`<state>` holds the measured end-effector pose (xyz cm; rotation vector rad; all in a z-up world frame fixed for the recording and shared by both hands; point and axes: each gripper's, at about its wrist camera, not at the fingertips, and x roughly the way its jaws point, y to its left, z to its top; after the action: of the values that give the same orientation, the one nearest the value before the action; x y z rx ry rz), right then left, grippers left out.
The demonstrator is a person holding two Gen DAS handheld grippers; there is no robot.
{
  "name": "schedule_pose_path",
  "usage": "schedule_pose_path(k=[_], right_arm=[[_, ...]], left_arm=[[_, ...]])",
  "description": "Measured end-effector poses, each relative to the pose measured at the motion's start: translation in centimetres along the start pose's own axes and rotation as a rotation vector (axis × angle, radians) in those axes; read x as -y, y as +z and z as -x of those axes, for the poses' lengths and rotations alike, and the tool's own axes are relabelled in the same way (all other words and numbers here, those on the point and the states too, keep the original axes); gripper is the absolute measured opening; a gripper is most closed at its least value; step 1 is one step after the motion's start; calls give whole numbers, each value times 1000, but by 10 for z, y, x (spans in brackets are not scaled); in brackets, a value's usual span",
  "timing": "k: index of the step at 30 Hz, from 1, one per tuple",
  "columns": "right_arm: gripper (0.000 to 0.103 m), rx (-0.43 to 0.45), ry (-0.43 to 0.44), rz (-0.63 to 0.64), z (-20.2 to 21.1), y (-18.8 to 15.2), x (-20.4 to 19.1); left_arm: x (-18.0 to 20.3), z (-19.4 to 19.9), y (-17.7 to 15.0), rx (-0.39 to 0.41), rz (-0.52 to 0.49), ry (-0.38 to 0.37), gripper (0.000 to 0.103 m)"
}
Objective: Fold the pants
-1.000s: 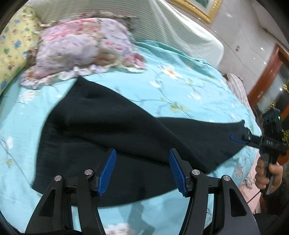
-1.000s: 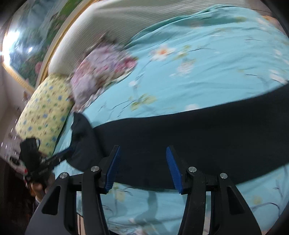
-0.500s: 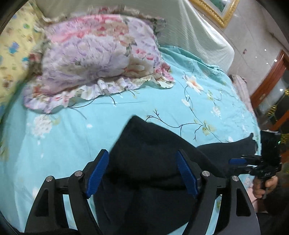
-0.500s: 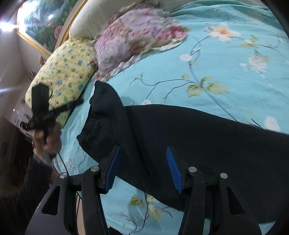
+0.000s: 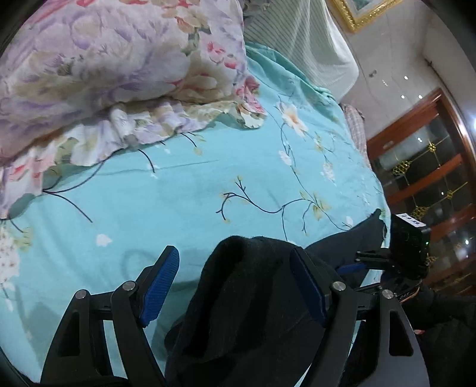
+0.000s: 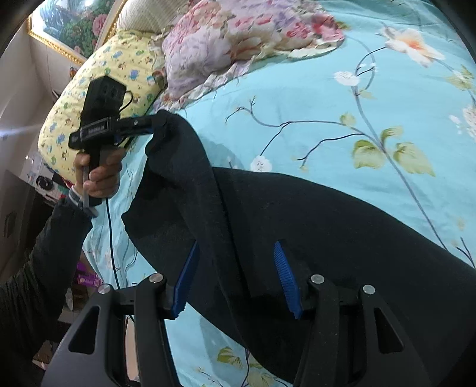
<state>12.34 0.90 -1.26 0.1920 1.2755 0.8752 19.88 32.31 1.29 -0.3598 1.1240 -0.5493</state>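
Black pants (image 6: 297, 226) dragged nearer floral pillow (image 5: 113, 59), bunched on bedsheet (image 5: 193, 184).

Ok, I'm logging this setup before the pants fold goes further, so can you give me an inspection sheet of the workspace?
Surface: turquoise floral bed sheet, lightly creased.
Job's things: black pants lying across the sheet, one end lifted at the left gripper.
Clutter: floral pillow and yellow pillow at the bed's head.
Grippers: left gripper open, jaws have just been closing, pants between them, one pad clear of the cloth; right gripper has cloth between its pads, grip unclear.
Cables: thin dark cable hanging below the left gripper's handle.
Surroundings: striped headboard, gilt-framed picture, wooden glazed door.
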Motion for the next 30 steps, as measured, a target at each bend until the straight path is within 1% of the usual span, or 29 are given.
schedule_pose_path(k=[1, 2, 3, 4, 5, 6, 7, 8, 9, 10, 14, 18, 21, 23, 26, 30], right_arm=[[54, -8, 2, 7, -4, 1, -1], [54, -11, 3, 13, -5, 1, -2], [54, -17, 1, 26, -9, 1, -4], [49, -20, -1, 35, -10, 1, -6], [42, -19, -6, 48, -12, 0, -8], [27, -19, -8, 57, -14, 1, -11], [16, -22, -10, 70, -16, 1, -13], [13, -18, -9, 78, -16, 0, -16], [8, -11, -8, 84, -15, -1, -17], [8, 3, -8, 96, -12, -2, -20], [7, 42, -4, 150, 0, -9, -37], [7, 67, -14, 221, 9, -21, -55], [7, 66, -23, 254, 7, -30, -63], [7, 59, -25, 265, 3, -36, -65], [7, 52, -55, 302, -5, -45, -72], [7, 37, -85, 331, -14, -52, -76]], left_arm=[[1, -1, -2, 3, -4, 6, 58], [1, -1, -4, 3, -4, 4, 40], [3, 0, -6, 5, -6, 6, 33], [6, 2, -8, 6, -19, 9, 27], [10, 5, -12, 17, -34, 26, 24], [14, 8, -15, 27, -46, 37, 22], [19, 12, -18, 39, -59, 48, 17], [25, 17, -22, 54, -71, 59, 14], [30, 23, -27, 71, -81, 72, 13], [34, 28, -31, 88, -88, 81, 12], [50, 52, -54, 162, -97, 116, 9], [56, 73, -86, 245, -71, 153, 9], [53, 81, -111, 311, -17, 183, 10], [51, 85, -130, 350, 25, 180, 10], [51, 83, -147, 369, 53, 192, 10], [47, 83, -167, 400, 109, 178, 10]])
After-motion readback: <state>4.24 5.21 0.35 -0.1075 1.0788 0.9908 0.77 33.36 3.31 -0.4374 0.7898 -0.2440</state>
